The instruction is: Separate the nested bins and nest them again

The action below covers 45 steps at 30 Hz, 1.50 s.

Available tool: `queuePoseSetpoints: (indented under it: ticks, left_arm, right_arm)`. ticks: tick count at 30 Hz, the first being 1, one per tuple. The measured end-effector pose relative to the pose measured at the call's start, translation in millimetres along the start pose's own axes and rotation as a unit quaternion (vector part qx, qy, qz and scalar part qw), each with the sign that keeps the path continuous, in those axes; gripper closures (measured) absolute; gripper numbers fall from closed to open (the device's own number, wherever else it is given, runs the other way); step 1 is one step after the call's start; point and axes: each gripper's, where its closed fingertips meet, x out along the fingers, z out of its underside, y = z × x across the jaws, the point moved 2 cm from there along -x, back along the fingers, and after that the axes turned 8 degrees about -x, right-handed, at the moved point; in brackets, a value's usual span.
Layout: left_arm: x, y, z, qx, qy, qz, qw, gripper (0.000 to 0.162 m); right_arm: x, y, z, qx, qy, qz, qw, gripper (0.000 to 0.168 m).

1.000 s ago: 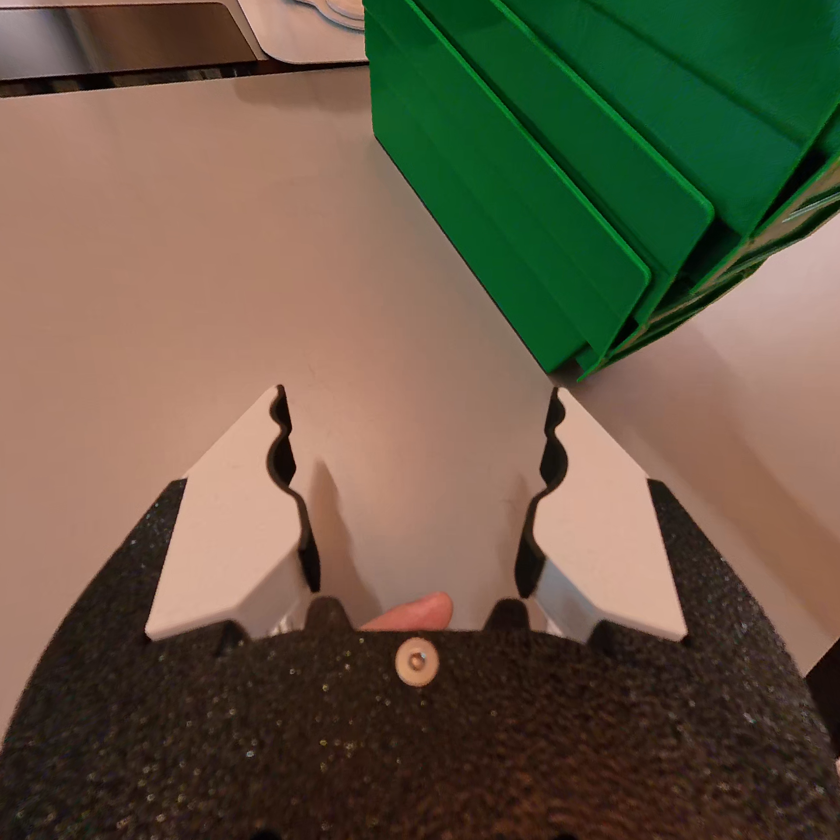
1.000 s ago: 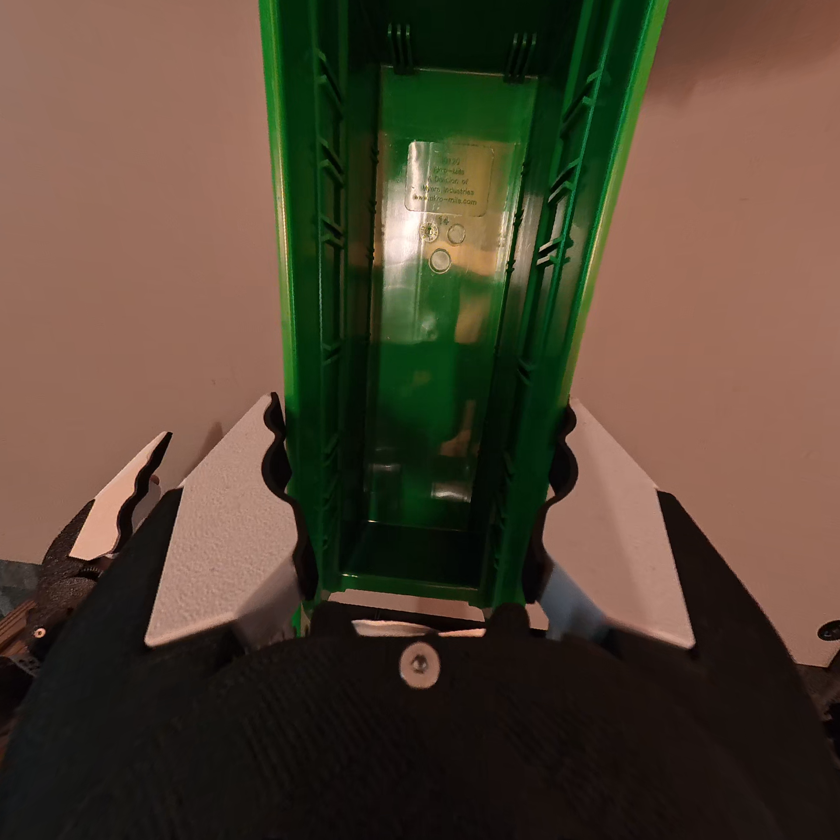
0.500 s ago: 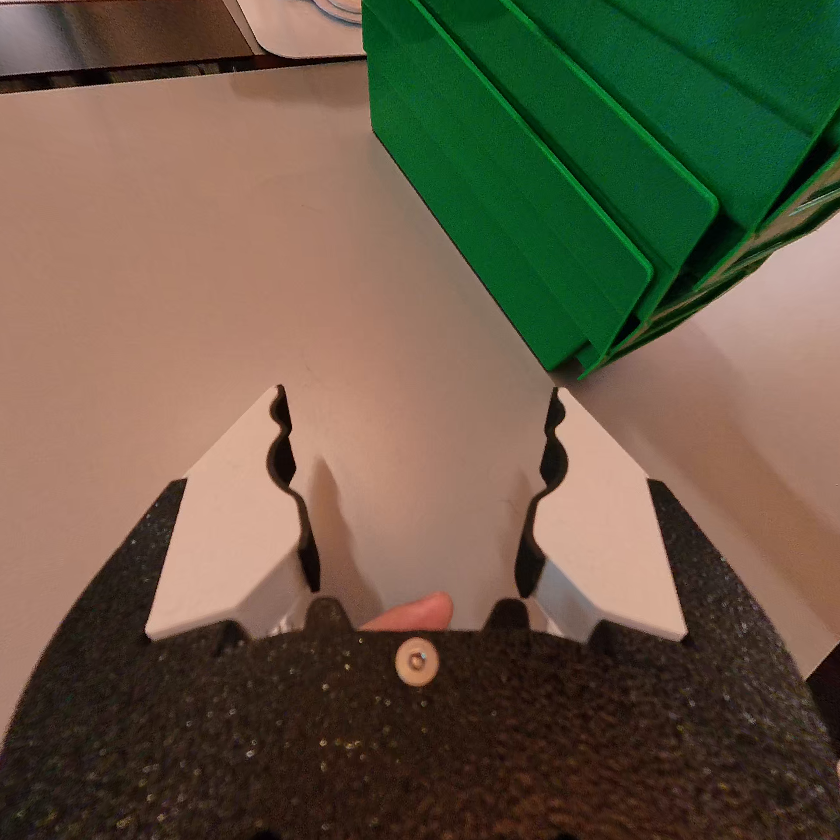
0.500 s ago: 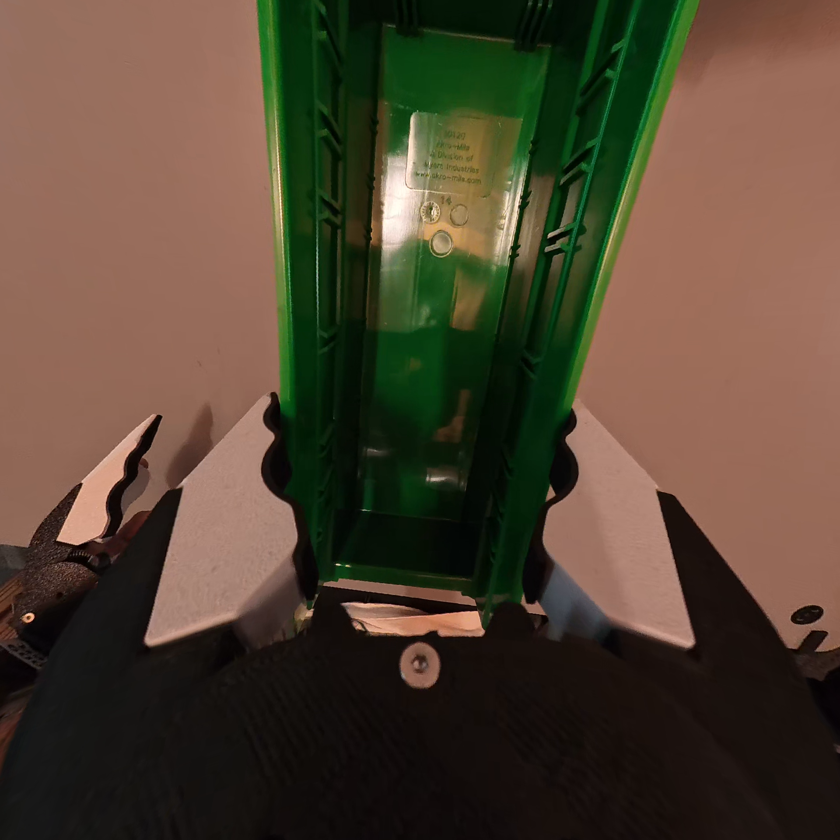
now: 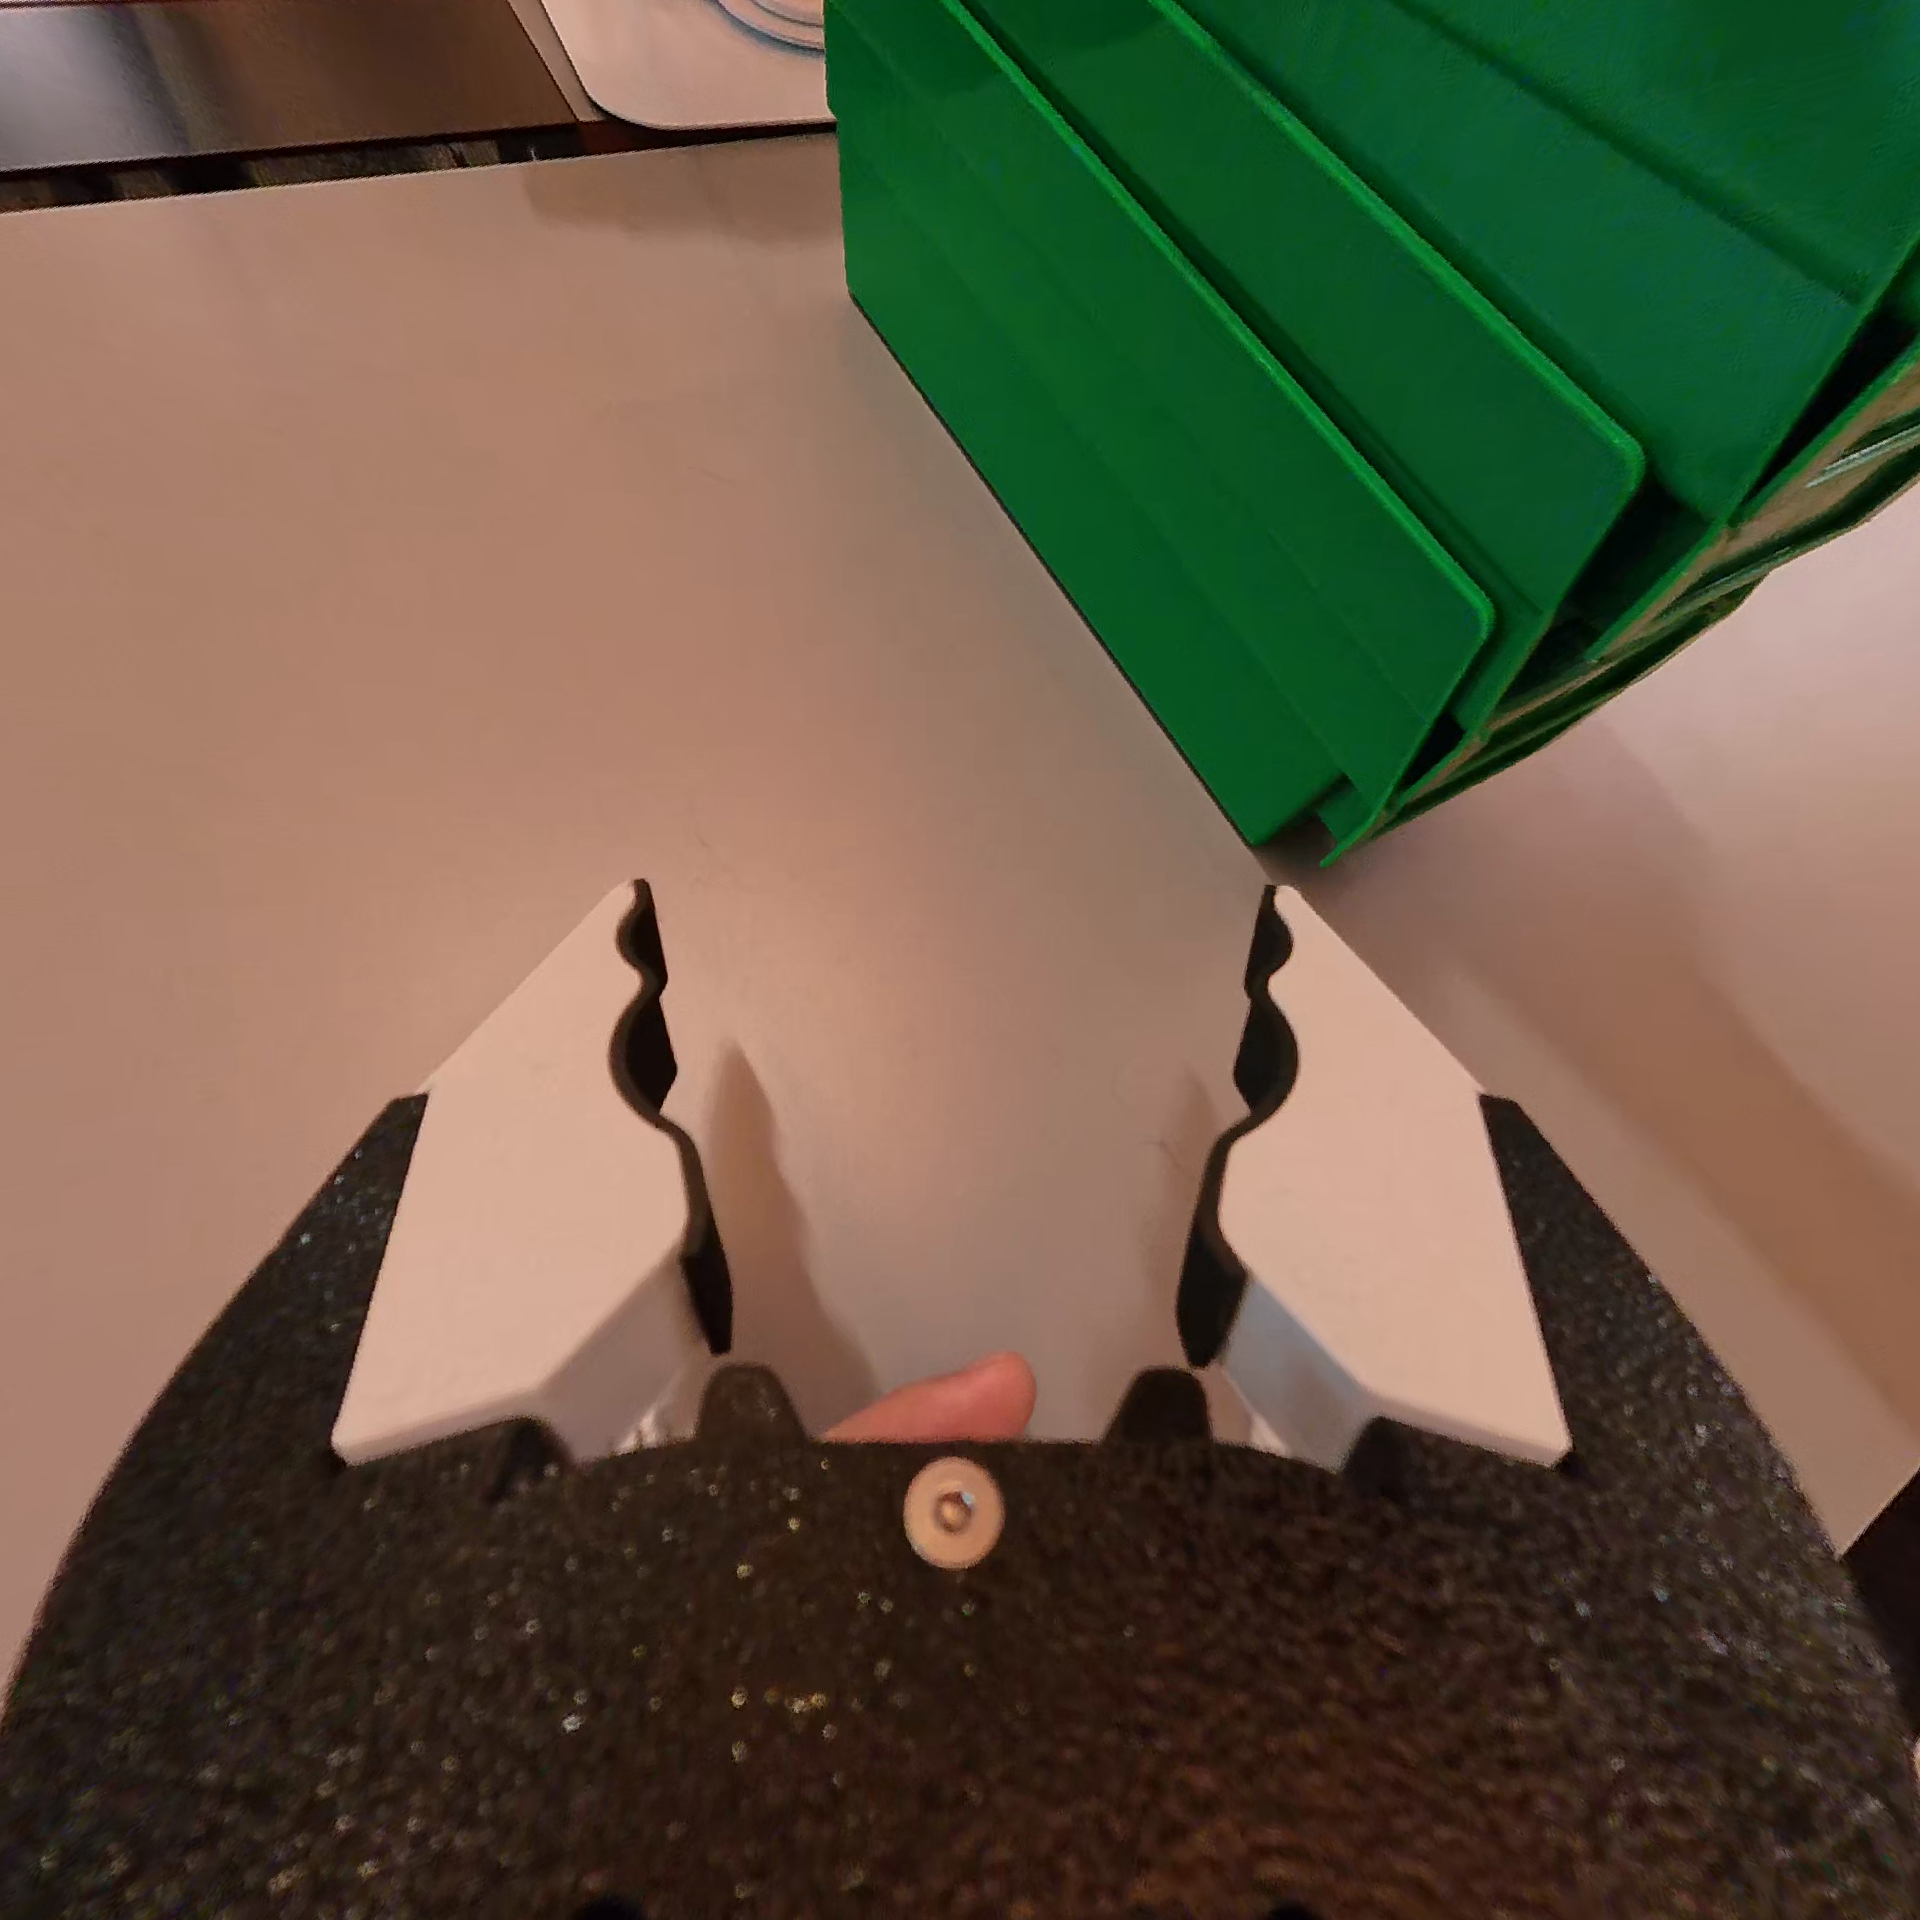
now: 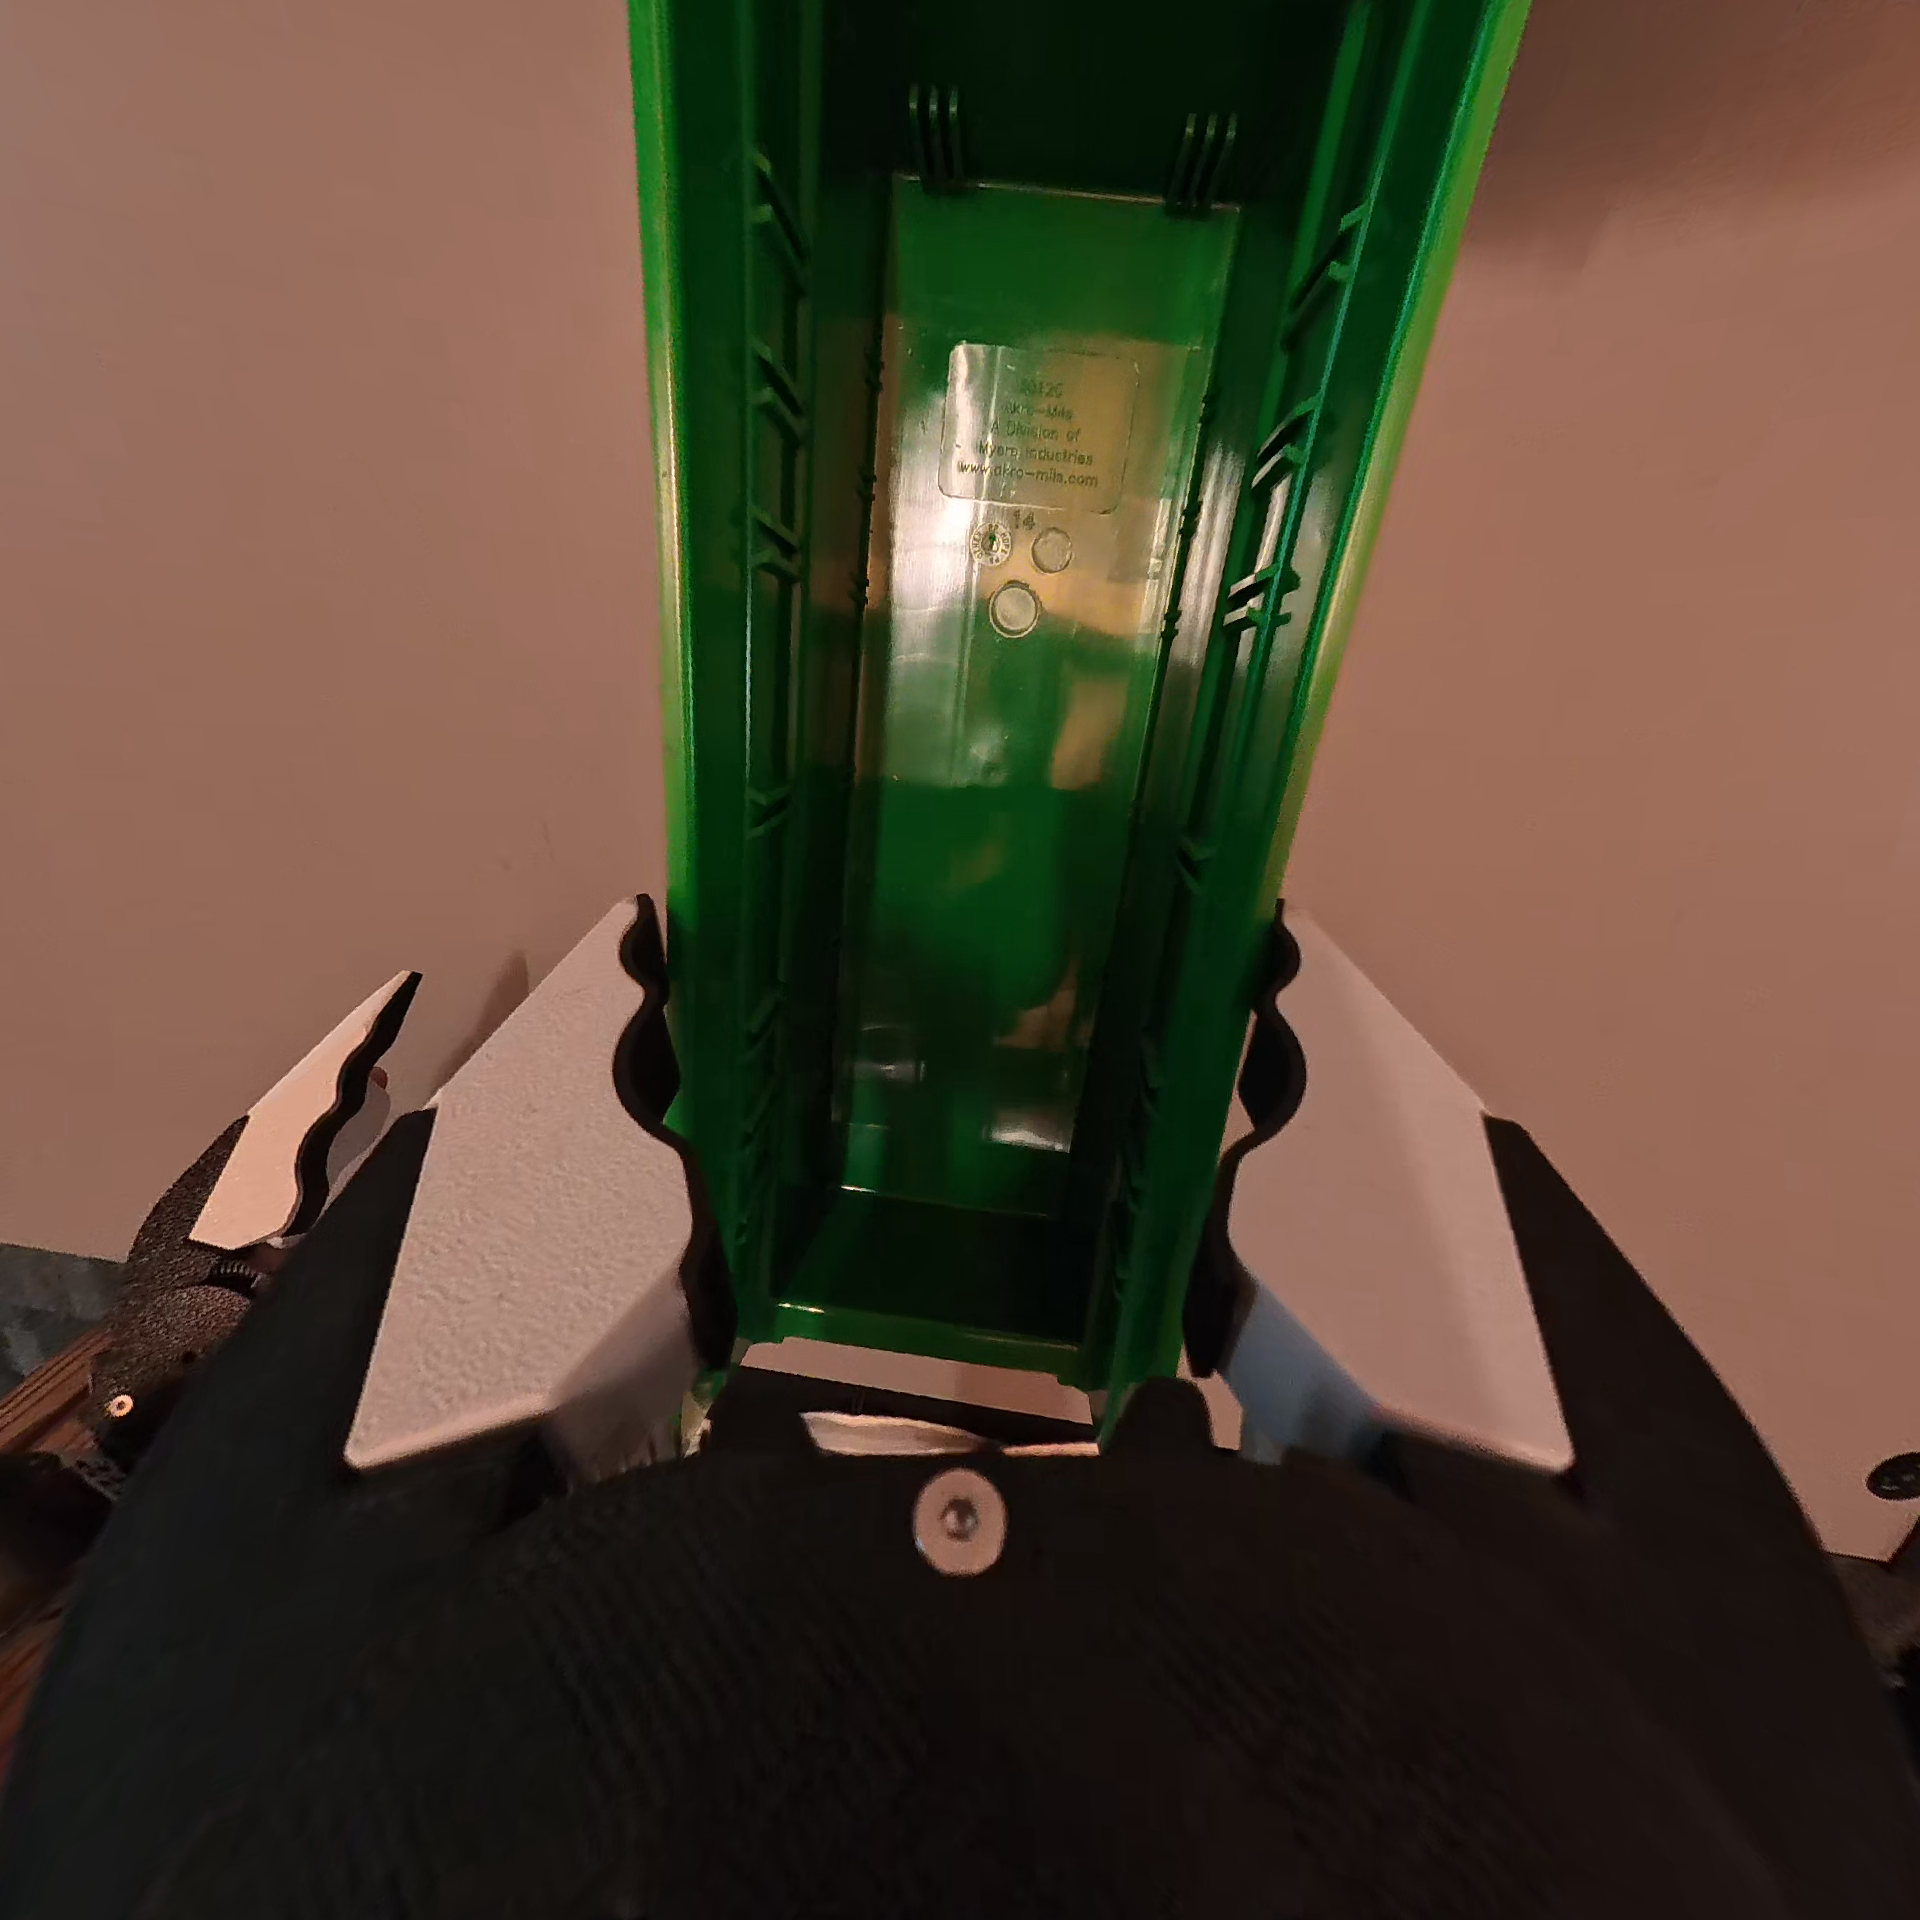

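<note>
Several green bins [image 5: 1299, 436] sit nested and fanned out on the beige table [image 5: 416, 571], at the upper right of the left wrist view. My left gripper [image 5: 951, 904] is open and empty, hovering over the table just short of the stack's near corner. My right gripper [image 6: 961, 914] straddles the near end of the top green bin [image 6: 1039, 727]. Its pads press on the outside of both long side walls. I look down into the bin's empty, glossy inside. A finger of the left gripper [image 6: 312, 1101] shows at the lower left of the right wrist view.
A white tray or board [image 5: 686, 62] and a dark wooden surface [image 5: 260, 73] lie beyond the table's far edge. The table's near right edge [image 5: 1870, 1538] is close to my left gripper. A fingertip [image 5: 956, 1403] shows under the left gripper.
The bin between the right fingers tilted slightly, its far end swinging away and back. The left gripper's finger rose a little in the right wrist view. The stack barely shifted in the left view.
</note>
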Motion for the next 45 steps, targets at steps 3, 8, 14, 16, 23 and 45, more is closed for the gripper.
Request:
queuePoseSetpoints:
  ticks: [3, 8, 14, 16, 23, 45]
  left_arm:
    - [-0.3, 0.0, -0.2, -0.001, 0.001, 0.0, 1.0, 0.052]
    - [-2.2, -1.2, -1.4, -0.002, 0.003, 0.0, 1.0, 0.052]
    - [-3.9, -2.5, -2.7, -0.005, 0.007, 0.001, 1.0, 0.052]
    - [-3.8, -1.9, -2.6, -0.005, 0.006, 0.002, 1.0, 0.052]
    - [-5.6, -0.1, -3.3, 0.0, 0.008, 0.002, 1.0, 0.052]
    - [-1.5, -1.4, -0.6, -0.003, 0.001, 0.002, 1.0, 0.052]
  right_arm:
    - [-0.4, 0.4, -0.6, 0.002, 0.007, -0.003, 1.0, 0.06]
    - [-1.3, 0.7, -0.7, 0.003, 0.012, -0.005, 1.0, 0.065]
    - [-1.8, 0.6, -0.6, 0.007, 0.01, -0.005, 1.0, 0.067]
    - [-2.0, 0.7, -0.6, 0.007, 0.009, -0.006, 1.0, 0.068]
    - [-1.2, 0.1, -0.6, 0.009, 0.01, -0.004, 1.0, 0.062]
    - [-4.5, 0.8, -0.8, 0.013, -0.005, 0.001, 1.0, 0.068]
